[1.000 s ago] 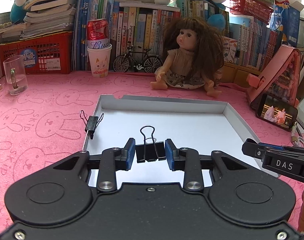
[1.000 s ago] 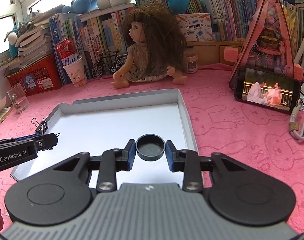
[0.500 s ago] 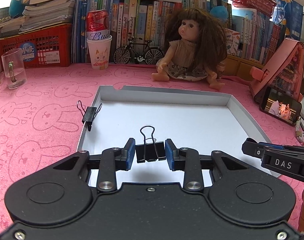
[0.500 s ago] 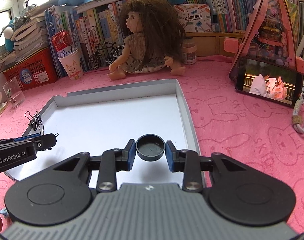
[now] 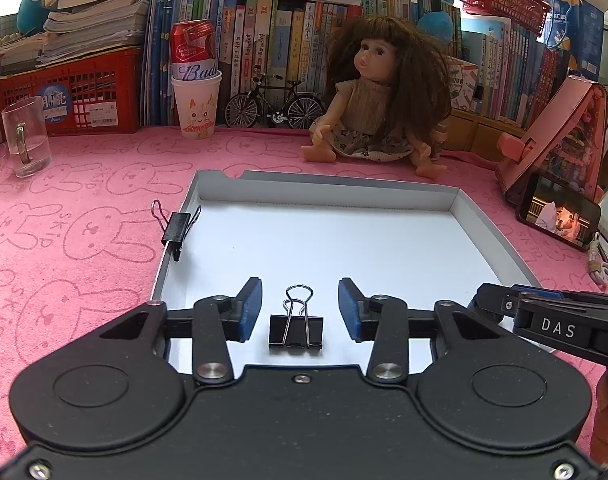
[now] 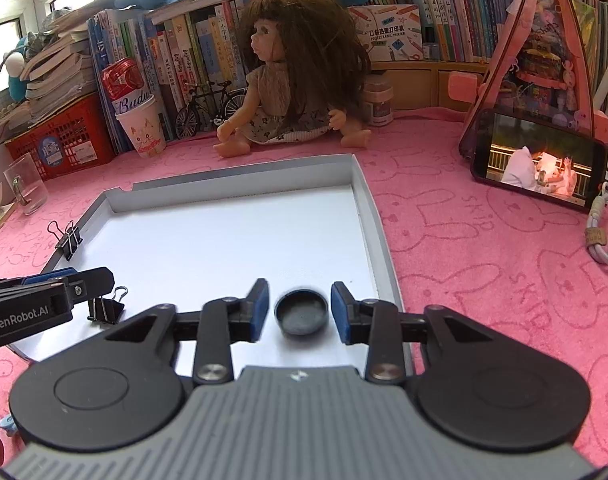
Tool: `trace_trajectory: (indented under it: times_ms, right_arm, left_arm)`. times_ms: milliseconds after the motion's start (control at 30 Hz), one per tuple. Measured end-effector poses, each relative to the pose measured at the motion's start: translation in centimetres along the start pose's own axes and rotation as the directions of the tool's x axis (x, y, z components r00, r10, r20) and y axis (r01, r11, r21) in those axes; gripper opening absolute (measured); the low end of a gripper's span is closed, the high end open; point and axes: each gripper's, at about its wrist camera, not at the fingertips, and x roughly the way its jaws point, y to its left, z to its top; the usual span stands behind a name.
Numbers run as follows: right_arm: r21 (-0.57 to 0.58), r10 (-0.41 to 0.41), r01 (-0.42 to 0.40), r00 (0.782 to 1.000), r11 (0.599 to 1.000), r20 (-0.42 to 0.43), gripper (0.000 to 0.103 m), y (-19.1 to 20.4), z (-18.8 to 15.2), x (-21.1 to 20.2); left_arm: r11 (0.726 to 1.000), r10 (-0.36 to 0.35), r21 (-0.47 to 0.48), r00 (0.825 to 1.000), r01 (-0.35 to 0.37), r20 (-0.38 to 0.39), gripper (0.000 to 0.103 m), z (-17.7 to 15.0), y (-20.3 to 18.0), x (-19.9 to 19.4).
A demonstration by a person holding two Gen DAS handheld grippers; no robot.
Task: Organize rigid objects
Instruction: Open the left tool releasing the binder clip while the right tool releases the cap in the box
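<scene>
A shallow white tray [image 5: 323,192] [image 6: 367,216] lies on the pink cloth. In the left wrist view my left gripper [image 5: 300,308] is opening over the tray's near part. A black binder clip [image 5: 296,330] [image 6: 104,308] rests on the tray floor between the blue pads, clear of both. In the right wrist view my right gripper [image 6: 300,310] is opening too. A black round cap [image 6: 301,311] lies between its pads, blurred, with gaps on both sides. A second black binder clip [image 5: 177,229] [image 6: 68,237] is clipped on the tray's left rim.
At the back stand a doll [image 5: 379,92], a model bicycle [image 5: 274,106], a paper cup with a red can [image 5: 195,92], a glass mug [image 5: 24,136] and a red basket [image 5: 70,96]. A phone [image 6: 537,162] leans on a pink stand at the right. A cord [image 6: 605,240] lies beside it.
Both grippers have opened. The binder clip has dropped out of the left pads onto the tray, and the black cap has come free of the right pads. Neither hand has shifted noticeably.
</scene>
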Motion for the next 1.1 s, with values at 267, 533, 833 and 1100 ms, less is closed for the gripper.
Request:
trace_trajectory:
  times_ms: [267, 533, 833, 1100]
  right_arm:
    - [0.005, 0.0, 0.0, 1.0, 1.0, 0.023, 0.073, -0.1, 0.0, -0.8]
    - [-0.019, 0.011, -0.01, 0.998, 1.0, 0.061, 0.086, 0.0, -0.1, -2.5]
    - [-0.023, 0.036, -0.034, 0.995, 0.999, 0.095, 0.09, -0.4, -0.6, -4.7]
    - [-0.041, 0.06, -0.055, 0.99, 0.998, 0.13, 0.093, -0.5, -1.2, -6.6]
  left_arm:
    - [1.0, -0.017, -0.002, 1.0, 0.017, 0.018, 0.064, 0.0, 0.1, -1.1]
    - [0.999, -0.046, 0.004, 0.998, 0.045, 0.043, 0.082, 0.0, 0.1, -2.7]
    - [0.998, -0.065, -0.008, 0.996, 0.066, 0.063, 0.085, -0.3, 0.9, -4.6]
    - [0.997, -0.076, -0.013, 0.995, 0.077, 0.066, 0.085, -0.9, 1.5, -5.9]
